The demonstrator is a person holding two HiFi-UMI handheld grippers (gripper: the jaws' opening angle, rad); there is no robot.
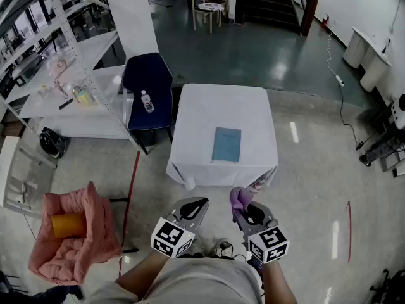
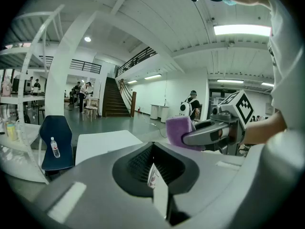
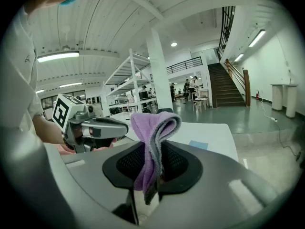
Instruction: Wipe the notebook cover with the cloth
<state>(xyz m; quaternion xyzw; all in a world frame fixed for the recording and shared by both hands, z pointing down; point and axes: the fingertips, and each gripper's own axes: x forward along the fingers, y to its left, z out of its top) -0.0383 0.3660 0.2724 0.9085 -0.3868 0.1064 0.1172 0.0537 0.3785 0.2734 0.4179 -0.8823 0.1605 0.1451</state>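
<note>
Left tongs (image 2: 153, 173) together, nothing between.

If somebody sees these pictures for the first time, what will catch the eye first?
Most likely the purple cloth, pinched in the shut jaws of the right gripper and standing up out of them. Next comes the blue notebook, which lies alone on the white table, ahead of both grippers. The left gripper is shut and holds nothing.

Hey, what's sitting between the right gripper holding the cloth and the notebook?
Nothing stands there: in the head view only bare white tablecloth separates the right gripper and its cloth from the notebook.
</note>
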